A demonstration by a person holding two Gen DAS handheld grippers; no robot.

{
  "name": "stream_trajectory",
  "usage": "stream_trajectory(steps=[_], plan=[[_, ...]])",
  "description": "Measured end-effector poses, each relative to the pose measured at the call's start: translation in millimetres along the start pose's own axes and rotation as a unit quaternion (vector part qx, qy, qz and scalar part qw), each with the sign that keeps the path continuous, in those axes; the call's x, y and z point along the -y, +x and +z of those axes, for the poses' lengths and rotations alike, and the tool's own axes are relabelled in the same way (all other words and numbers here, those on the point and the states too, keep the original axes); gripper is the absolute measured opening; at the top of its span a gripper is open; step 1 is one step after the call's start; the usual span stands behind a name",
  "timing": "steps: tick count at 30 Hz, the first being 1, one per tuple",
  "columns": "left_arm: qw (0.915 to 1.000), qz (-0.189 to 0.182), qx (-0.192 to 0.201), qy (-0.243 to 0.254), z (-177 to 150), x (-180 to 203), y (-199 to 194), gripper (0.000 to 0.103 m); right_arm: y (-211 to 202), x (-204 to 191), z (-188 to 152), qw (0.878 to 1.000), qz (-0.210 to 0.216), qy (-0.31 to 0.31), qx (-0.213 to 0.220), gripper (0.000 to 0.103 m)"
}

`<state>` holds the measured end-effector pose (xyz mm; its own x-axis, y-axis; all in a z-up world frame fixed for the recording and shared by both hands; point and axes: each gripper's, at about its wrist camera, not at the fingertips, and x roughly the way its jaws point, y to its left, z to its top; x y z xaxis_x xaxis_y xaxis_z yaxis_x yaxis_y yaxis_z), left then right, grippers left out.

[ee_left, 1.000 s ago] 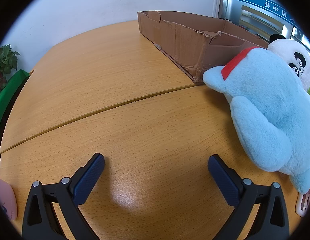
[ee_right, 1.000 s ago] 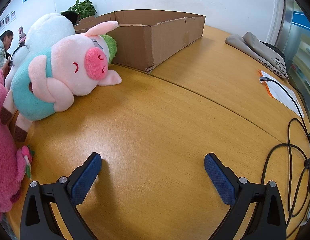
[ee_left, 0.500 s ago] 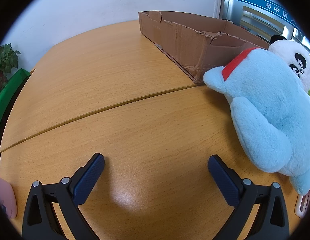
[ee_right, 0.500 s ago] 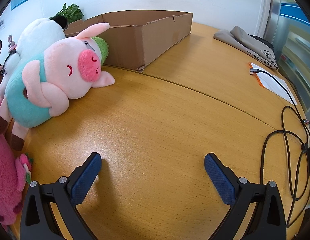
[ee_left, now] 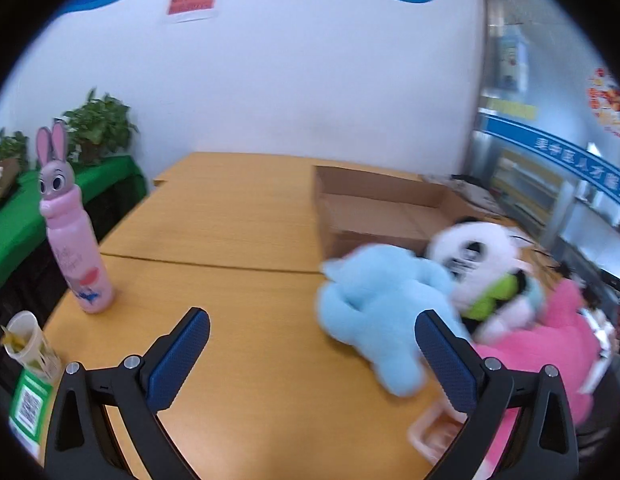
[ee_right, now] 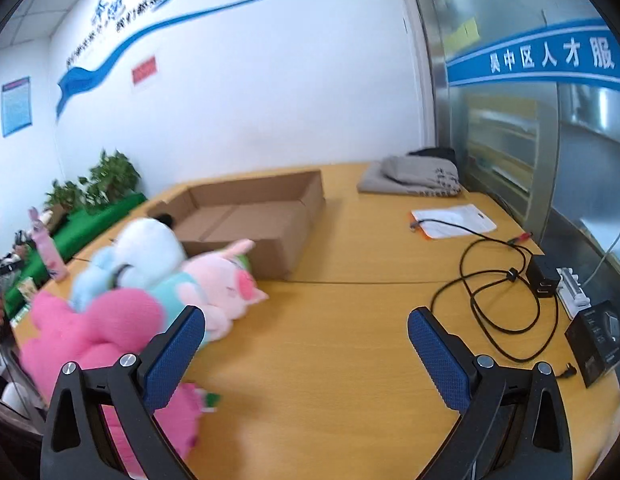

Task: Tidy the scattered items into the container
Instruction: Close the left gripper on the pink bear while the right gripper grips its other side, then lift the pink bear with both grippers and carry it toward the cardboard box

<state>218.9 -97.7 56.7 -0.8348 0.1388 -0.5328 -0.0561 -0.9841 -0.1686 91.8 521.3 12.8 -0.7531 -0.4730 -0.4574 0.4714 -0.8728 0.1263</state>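
Here, a wooden table (ee_left: 237, 216) fills both views, and an open cardboard box (ee_left: 374, 204) sits toward its far side, with nothing visible inside. Just in front of the box lies a pile of plush toys touching one another: a pink plush (ee_right: 89, 328) nearest the camera, a blue plush (ee_left: 374, 296) lying against the box's front wall, a panda (ee_left: 470, 248) on top of the heap, and a pig (ee_right: 217, 284) in a teal outfit. The left gripper (ee_left: 310, 356) hovers above the table with its blue fingers spread wide, holding nothing; its right finger overlaps the blue plush in the view. The right gripper (ee_right: 305, 352) is likewise wide open and empty, over bare wood beside the pig. A pink rabbit bottle (ee_left: 71, 236) stands upright at the left edge. Black cable (ee_right: 494, 292) coils at the right.
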Motion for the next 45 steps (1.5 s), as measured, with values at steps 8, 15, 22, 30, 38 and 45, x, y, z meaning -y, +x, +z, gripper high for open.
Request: stream_trajectory(steps=[8, 15, 22, 30, 38, 45], plan=[[0.9828, -0.168, -0.075, 0.014, -46, 108, 23, 0.102, -8, -79, -46, 0.997, 0.076, 0.025, -0.017, 0.103], [0.9619, -0.227, -0.152, -0.005, -68, 150, 70, 0.102, 7, -116, -75, 0.991, 0.120, 0.011, -0.051, 0.103], [0.9562, -0.213, -0.199, -0.033, -80, 156, 122, 0.103, 53, -110, -103, 0.980, 0.139, 0.051, -0.134, 0.103], [0.9504, -0.239, -0.194, -0.045, -70, 156, 130, 0.084, 54, -114, -97, 0.983, 0.142, 0.057, -0.106, 0.094], [0.9581, -0.238, -0.157, -0.029, -59, 157, 94, 0.073, 14, -138, -72, 0.987, 0.142, 0.042, -0.055, 0.083], [0.9682, -0.229, -0.101, -0.003, -20, 154, 56, 0.073, -7, -159, -31, 0.989, 0.147, 0.015, -0.008, 0.082]])
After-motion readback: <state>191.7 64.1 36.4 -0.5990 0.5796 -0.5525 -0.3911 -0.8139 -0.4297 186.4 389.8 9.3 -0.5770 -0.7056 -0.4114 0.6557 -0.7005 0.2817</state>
